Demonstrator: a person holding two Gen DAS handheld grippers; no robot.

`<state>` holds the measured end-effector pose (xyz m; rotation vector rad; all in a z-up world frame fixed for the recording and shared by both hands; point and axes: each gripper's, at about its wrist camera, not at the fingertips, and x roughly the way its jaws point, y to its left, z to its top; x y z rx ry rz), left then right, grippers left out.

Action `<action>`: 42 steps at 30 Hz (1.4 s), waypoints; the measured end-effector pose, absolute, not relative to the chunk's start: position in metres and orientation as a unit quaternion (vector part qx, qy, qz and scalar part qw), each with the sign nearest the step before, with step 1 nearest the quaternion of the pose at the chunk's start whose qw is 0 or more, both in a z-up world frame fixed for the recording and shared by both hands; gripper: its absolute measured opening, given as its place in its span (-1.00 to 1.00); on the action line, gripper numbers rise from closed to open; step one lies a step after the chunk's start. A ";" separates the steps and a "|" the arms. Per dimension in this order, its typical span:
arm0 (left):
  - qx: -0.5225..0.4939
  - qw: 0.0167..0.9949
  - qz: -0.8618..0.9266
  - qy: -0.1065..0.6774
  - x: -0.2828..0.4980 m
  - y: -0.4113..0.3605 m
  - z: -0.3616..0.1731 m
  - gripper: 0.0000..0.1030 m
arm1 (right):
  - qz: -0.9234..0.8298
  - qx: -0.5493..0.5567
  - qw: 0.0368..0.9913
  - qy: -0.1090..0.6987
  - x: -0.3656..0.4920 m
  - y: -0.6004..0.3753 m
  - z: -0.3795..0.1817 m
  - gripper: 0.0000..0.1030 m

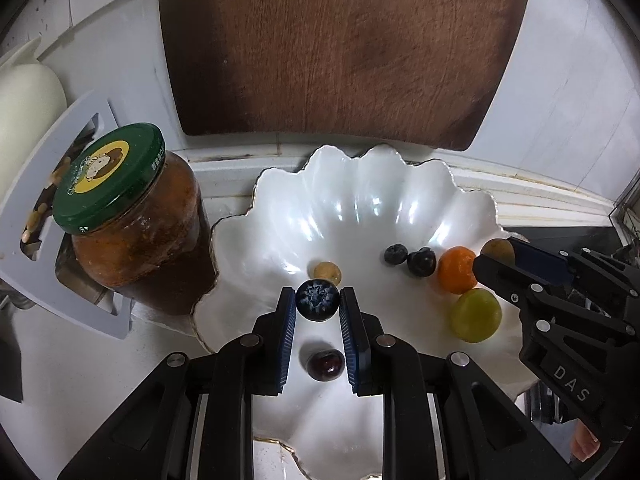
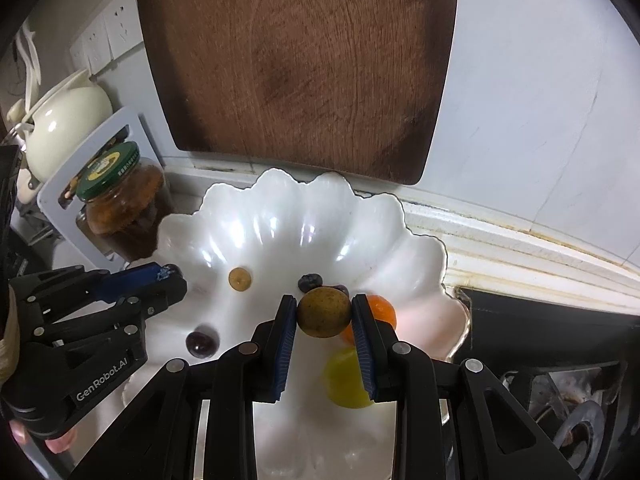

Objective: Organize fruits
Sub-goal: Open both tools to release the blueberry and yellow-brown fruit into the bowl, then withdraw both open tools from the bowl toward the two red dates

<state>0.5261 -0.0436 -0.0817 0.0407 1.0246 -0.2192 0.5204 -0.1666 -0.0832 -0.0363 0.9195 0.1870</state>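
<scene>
A white scalloped dish (image 1: pixel 360 208) (image 2: pixel 280 232) holds the fruits. My left gripper (image 1: pixel 317 303) is shut on a blueberry (image 1: pixel 317 300) above the dish's left part; it shows at the left in the right wrist view (image 2: pixel 168 274). My right gripper (image 2: pixel 324 312) is shut on a brown longan (image 2: pixel 324 311) over the dish's right part; it shows at the right in the left wrist view (image 1: pixel 496 256). In the dish lie a dark cherry (image 1: pixel 325 365) (image 2: pixel 202 345), a small tan longan (image 1: pixel 327 273) (image 2: pixel 240 279), two blueberries (image 1: pixel 410 258), an orange kumquat (image 1: pixel 457 269) (image 2: pixel 382 312) and a green grape (image 1: pixel 475 315) (image 2: pixel 346 378).
A jar with a green lid (image 1: pixel 132 224) (image 2: pixel 120 200) stands just left of the dish, against a grey rack (image 1: pixel 48 216). A wooden cutting board (image 1: pixel 344 48) (image 2: pixel 300 64) leans on the wall behind. A cream teapot (image 2: pixel 64 120) sits far left. A stove (image 2: pixel 560 380) is at the right.
</scene>
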 end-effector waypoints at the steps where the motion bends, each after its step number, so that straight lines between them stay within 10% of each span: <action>1: 0.021 0.864 -0.106 0.491 0.527 -0.044 -0.083 -0.51 | 0.090 -0.017 0.891 0.444 0.521 -0.167 -0.084 -0.41; 16: 0.040 0.884 -0.099 0.455 0.504 -0.041 -0.063 0.07 | 0.072 -0.016 0.900 0.430 0.503 -0.174 -0.080 -0.15; 42: 0.086 0.931 -0.137 0.327 0.384 -0.037 0.016 0.28 | 0.073 -0.024 0.940 0.333 0.378 -0.184 -0.009 -0.15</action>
